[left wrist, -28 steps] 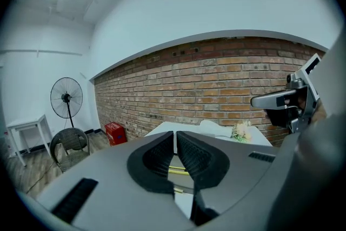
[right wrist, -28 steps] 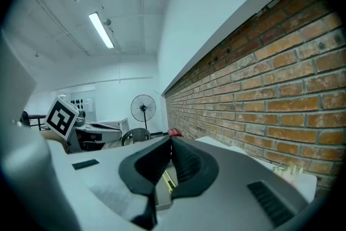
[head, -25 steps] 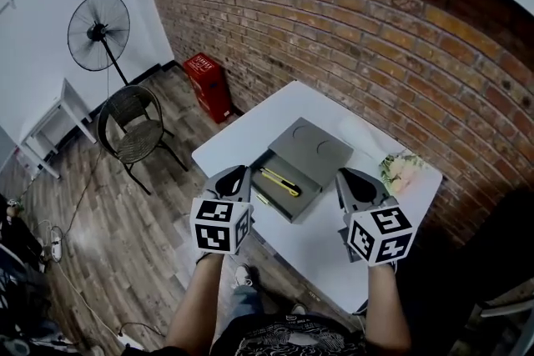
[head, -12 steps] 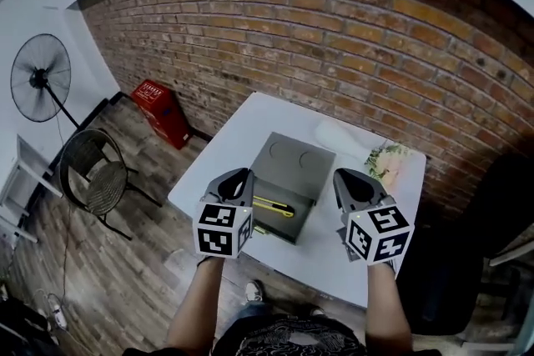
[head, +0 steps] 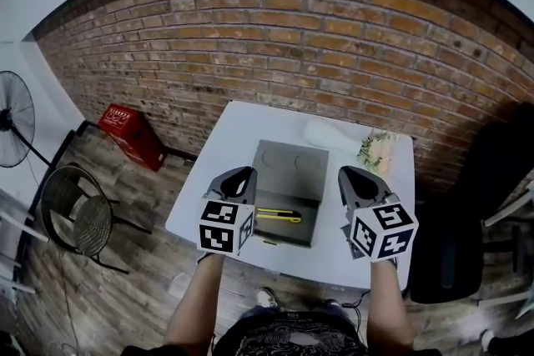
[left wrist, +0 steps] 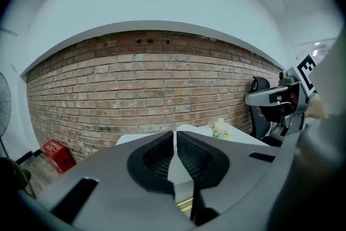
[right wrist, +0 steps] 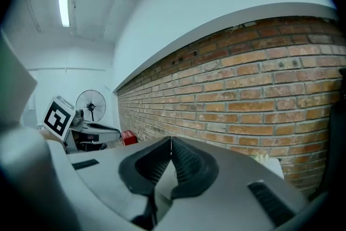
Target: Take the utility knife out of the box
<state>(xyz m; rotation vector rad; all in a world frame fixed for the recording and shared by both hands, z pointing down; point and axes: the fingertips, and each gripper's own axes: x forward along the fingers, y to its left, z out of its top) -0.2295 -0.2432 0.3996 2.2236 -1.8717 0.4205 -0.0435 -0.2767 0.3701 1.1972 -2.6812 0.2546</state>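
A grey box lies open on the white table, its lid tipped back toward the brick wall. Inside it rests a yellow utility knife. My left gripper hovers over the box's left side, shut and empty. My right gripper hovers just right of the box, also shut with nothing in it. In the left gripper view the jaws meet, and a yellow strip of the knife shows below them. The right gripper view shows closed jaws aimed at the wall.
A pale flower bunch and a white bundle lie at the table's far right. A red crate, wire chair and fan stand left; a black office chair stands right.
The head view has swung round, so the table now faces squarely and the fan and chair have slid left. Both grippers turned with it, staying shut over the box's sides.
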